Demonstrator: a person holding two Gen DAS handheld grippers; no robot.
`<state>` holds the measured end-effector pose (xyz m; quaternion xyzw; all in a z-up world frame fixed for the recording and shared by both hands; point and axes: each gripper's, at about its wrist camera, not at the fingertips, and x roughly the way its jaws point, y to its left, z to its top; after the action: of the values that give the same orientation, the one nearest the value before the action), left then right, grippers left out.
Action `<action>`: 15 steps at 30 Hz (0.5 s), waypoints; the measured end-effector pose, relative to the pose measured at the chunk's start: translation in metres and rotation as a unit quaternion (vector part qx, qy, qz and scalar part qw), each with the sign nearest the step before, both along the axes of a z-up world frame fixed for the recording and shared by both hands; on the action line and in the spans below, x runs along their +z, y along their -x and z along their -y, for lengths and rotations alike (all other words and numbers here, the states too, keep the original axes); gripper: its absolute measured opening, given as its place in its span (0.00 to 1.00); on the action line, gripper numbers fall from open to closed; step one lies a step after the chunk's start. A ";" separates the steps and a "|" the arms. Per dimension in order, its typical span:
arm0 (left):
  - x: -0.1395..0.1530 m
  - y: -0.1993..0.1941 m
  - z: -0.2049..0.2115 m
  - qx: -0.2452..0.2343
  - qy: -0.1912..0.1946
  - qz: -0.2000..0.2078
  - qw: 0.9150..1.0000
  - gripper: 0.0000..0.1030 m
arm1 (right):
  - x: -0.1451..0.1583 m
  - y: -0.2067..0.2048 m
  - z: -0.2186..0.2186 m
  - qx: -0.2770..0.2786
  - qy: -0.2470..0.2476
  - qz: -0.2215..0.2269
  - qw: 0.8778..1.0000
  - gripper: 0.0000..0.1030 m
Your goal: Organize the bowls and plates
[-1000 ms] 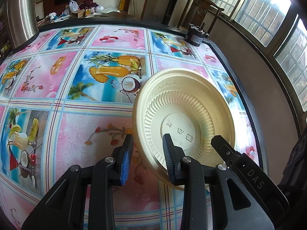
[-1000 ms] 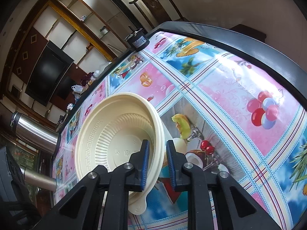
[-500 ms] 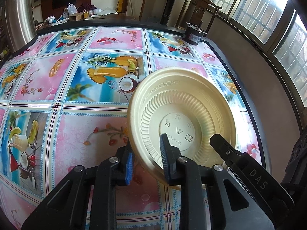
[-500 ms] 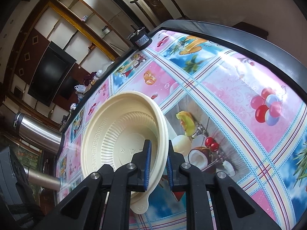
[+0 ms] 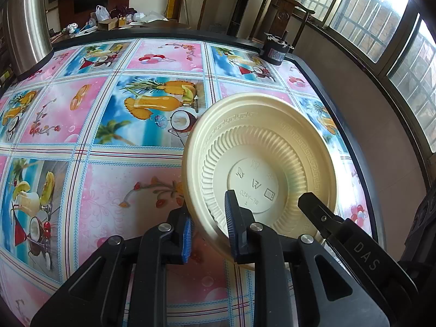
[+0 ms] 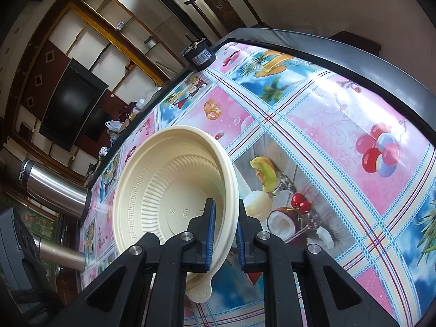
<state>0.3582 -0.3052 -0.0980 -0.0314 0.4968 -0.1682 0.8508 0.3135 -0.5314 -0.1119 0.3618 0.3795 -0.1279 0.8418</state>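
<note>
Cream plate (image 5: 272, 147) tilted above table (image 5: 109, 190); both grippers' fingers (image 5: 234, 226) (image 6: 209, 226) clamp its rim.

Cream plastic bowl (image 5: 261, 169), ribbed wall, Greek-key band on rim, embossed marks on base. Tilted steeply on edge, lifted off tabletop, underside showing lower right of left-wrist frame; inside showing lower centre of right-wrist frame (image 6: 163, 196). Small tab on rim at bottom.
</note>
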 end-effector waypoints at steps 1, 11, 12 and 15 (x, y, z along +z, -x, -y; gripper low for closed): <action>0.000 0.000 0.000 0.000 -0.001 0.000 1.000 0.18 | 0.000 0.000 0.000 0.000 0.000 0.000 1.000 0.14; -0.001 0.002 -0.002 0.002 -0.004 -0.002 1.000 0.18 | 0.000 0.002 -0.001 0.000 -0.004 0.001 1.000 0.13; -0.001 0.004 -0.003 0.003 -0.006 -0.002 1.000 0.18 | 0.001 0.003 -0.001 0.000 -0.006 0.002 1.000 0.13; -0.003 0.008 -0.009 0.008 -0.005 -0.005 1.000 0.18 | 0.001 0.005 -0.004 0.005 -0.012 0.003 1.000 0.11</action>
<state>0.3499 -0.2967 -0.1011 -0.0323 0.5019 -0.1585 0.8497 0.3081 -0.5277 -0.1113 0.3706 0.3806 -0.1176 0.8390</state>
